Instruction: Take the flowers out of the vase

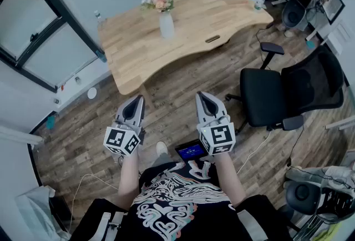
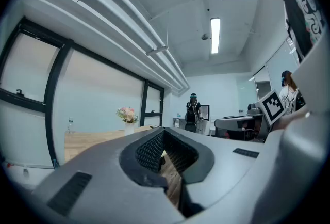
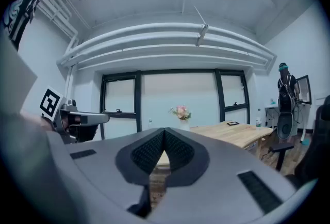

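The left tool (image 1: 135, 102) and the right tool (image 1: 203, 96) are held level, side by side over the wooden floor (image 1: 177, 87); each tool's own view shows its jaws closed together with nothing between them. The flowers (image 1: 158, 0) stand in the white vase (image 1: 166, 25) on the bench (image 1: 194, 18), at about twelve o'clock from the tools and well apart from both.

Only the head view shows the whole bench top, the black office chair (image 1: 277, 93) at three o'clock of the right tool, and a small lit screen (image 1: 191, 151) at six o'clock, by the person's feet. The gripper views show the flowers small and far off just above the closed jaws; the left gripper view adds a ceiling strip light (image 2: 215, 35) at twelve o'clock, and the right tool at three o'clock.
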`<state>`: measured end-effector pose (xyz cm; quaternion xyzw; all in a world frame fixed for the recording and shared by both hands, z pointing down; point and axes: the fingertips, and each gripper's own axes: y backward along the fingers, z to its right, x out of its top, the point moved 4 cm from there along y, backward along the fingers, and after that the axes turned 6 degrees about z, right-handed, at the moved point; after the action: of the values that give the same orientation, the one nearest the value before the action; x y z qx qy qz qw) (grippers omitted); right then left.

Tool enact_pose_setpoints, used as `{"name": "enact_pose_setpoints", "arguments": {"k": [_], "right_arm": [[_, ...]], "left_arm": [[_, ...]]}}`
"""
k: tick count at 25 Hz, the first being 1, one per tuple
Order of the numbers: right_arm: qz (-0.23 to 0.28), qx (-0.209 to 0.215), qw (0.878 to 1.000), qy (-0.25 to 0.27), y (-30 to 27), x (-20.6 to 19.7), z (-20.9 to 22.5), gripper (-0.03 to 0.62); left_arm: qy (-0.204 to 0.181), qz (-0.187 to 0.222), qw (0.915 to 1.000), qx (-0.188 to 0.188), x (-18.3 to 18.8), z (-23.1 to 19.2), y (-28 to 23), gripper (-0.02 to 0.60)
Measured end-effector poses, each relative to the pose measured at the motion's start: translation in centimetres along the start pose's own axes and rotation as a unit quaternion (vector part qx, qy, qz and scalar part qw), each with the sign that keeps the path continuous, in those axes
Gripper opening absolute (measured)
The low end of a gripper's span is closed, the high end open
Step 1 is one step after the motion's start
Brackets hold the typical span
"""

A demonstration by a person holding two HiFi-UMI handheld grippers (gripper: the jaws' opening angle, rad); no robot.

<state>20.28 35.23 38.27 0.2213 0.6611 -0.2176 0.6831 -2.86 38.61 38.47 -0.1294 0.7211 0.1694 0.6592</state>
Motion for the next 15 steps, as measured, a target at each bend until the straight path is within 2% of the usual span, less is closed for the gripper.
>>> {"name": "enact_pose_setpoints", "arguments": {"k": [12, 15], "right_arm": [[0.002, 0.007, 1.0, -0.001, -0.2, 0.0, 0.9, 0.003], [0.005, 0.019, 1.0, -0.024, 0.0, -0.1, 1.1, 0.002]], "left_arm": [[-0.004, -0.007, 1.0, 0.003, -0.5, 1.1, -0.9, 0.003], [-0.008, -0.005, 0.9999, 0.005, -0.4, 1.6, -0.8, 0.003]]}}
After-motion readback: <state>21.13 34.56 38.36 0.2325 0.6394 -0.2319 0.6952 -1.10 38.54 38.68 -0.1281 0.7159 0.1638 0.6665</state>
